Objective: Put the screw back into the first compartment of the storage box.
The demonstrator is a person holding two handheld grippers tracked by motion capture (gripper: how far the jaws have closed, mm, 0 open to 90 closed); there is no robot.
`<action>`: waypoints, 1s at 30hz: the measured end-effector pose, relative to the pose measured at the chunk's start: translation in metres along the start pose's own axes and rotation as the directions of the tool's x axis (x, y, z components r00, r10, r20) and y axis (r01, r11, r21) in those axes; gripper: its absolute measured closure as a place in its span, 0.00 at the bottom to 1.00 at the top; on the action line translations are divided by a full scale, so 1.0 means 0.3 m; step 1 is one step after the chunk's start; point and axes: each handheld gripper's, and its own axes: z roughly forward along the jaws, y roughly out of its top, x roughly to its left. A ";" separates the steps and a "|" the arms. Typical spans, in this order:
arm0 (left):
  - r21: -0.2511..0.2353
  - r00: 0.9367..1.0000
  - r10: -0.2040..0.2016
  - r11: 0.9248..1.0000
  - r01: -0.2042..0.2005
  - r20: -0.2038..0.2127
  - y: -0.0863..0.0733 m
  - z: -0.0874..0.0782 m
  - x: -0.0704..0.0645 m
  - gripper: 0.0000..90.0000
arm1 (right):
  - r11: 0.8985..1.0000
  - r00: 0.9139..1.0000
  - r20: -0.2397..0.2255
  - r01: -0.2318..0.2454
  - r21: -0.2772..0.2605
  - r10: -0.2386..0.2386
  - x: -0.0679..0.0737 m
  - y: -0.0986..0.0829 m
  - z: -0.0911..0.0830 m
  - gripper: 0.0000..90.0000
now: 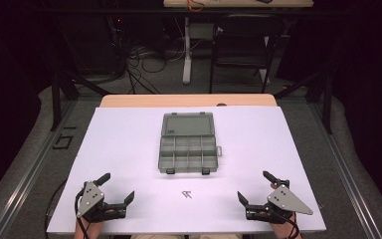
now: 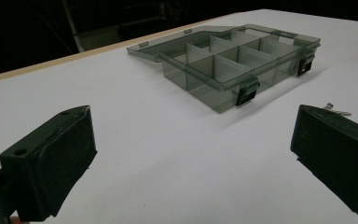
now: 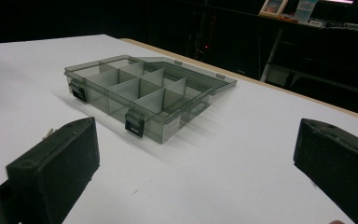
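From the high view I saw the box (image 1: 188, 143) lying open in the middle of the white worktop (image 1: 119, 149), its lid folded flat on the far side and its divided tray on the near side. A small metal bit (image 1: 187, 194) lay on the worktop just nearer me than the box. My left tongs (image 1: 117, 188) rested near the front edge, well to the left of the box and apart from it, jaws spread with nothing between them. My right tongs (image 1: 251, 186) sat the same way well to the right of the box, also spread and holding nothing.

In the left gripper view the box (image 2: 233, 60) stood beyond the spread jaws, toward the right, its two dark latches facing me and its compartments showing nothing inside. The metal bit (image 2: 335, 109) lay near the box's front corner, just beyond the right-hand jaw.

In the right gripper view the box (image 3: 144, 91) stood beyond the jaws, toward the left, tray nearer and lid flat behind it. The jaws were wide apart over bare worktop, well short of the box. The metal bit (image 3: 49, 133) peeked out just past the left-hand jaw.
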 end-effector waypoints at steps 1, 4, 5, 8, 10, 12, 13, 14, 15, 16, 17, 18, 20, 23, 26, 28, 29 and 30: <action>0.001 1.000 0.000 1.000 0.000 0.001 0.000 0.000 0.000 0.00 | 1.000 1.000 -0.001 -0.001 0.000 0.001 0.000 0.000 0.000 0.00; 0.001 1.000 0.004 1.000 -0.004 0.002 0.001 0.001 -0.001 0.00 | 1.000 1.000 -0.006 0.001 0.004 -0.001 0.000 0.000 0.000 0.00; 0.005 1.000 0.002 1.000 -0.002 0.008 0.001 0.001 -0.001 0.00 | 1.000 1.000 -0.006 0.000 0.004 0.000 0.000 0.000 0.000 0.00; 0.004 1.000 0.005 1.000 -0.005 0.006 0.001 0.004 -0.003 0.00 | 1.000 1.000 -0.008 0.001 0.008 -0.001 0.000 0.000 0.000 0.00; 0.011 1.000 0.009 1.000 -0.010 0.018 0.004 0.005 -0.005 0.00 | 1.000 1.000 -0.009 0.001 0.008 0.000 0.000 0.000 0.000 0.00; 0.014 0.999 0.014 1.000 -0.014 0.028 0.006 0.006 -0.006 0.00 | 1.000 1.000 -0.010 0.000 0.002 0.000 -0.001 -0.001 0.003 0.00; 0.014 0.999 0.009 1.000 -0.009 0.038 0.006 0.007 -0.006 0.00 | 1.000 1.000 -0.009 -0.001 0.002 0.001 -0.001 -0.001 0.003 0.00; 0.008 0.999 0.007 1.000 -0.008 0.038 0.006 0.011 -0.008 0.00 | 1.000 1.000 -0.009 -0.002 0.003 0.002 -0.001 -0.001 0.003 0.00; 0.014 0.999 0.012 1.000 -0.013 0.039 0.008 0.013 -0.010 0.00 | 1.000 1.000 -0.010 0.000 0.006 0.000 -0.001 -0.001 0.002 0.00; 0.013 0.999 0.012 1.000 -0.013 0.044 0.010 0.016 -0.011 0.00 | 1.000 1.000 -0.010 0.001 0.007 -0.001 -0.001 -0.001 0.003 0.00; 0.013 0.999 0.014 1.000 -0.015 0.048 0.012 0.018 -0.013 0.00 | 1.000 1.000 -0.014 0.002 0.008 -0.002 -0.001 0.000 0.002 0.00; 0.013 0.999 0.017 1.000 -0.017 0.049 0.013 0.022 -0.016 0.00 | 1.000 1.000 -0.010 0.003 0.006 -0.003 -0.001 -0.001 0.003 0.00; 0.016 0.998 0.026 1.000 -0.027 0.061 0.016 0.032 -0.023 0.00 | 1.000 1.000 -0.008 0.002 0.000 -0.002 0.001 -0.001 0.003 0.00; 0.021 0.997 0.035 0.999 -0.037 0.076 0.021 0.048 -0.036 0.00 | 1.000 1.000 -0.011 0.005 0.009 -0.005 -0.001 0.000 0.000 0.00; 0.032 0.995 0.041 0.999 -0.044 0.092 0.026 0.065 -0.040 0.00 | 1.000 1.000 -0.015 0.003 0.003 -0.003 -0.001 -0.002 0.002 0.00; 0.035 0.994 0.029 0.999 -0.033 0.107 0.031 0.079 -0.045 0.00 | 1.000 1.000 -0.013 0.004 0.007 -0.004 0.000 -0.001 0.000 0.00; 0.039 0.993 0.035 0.998 -0.040 0.113 0.035 0.090 -0.048 0.00 | 1.000 1.000 -0.017 0.002 0.007 -0.002 0.000 -0.001 0.001 0.00; 0.043 0.992 0.034 0.998 -0.040 0.119 0.036 0.095 -0.052 0.00 | 1.000 1.000 -0.016 0.005 0.002 -0.005 0.001 -0.001 0.004 0.00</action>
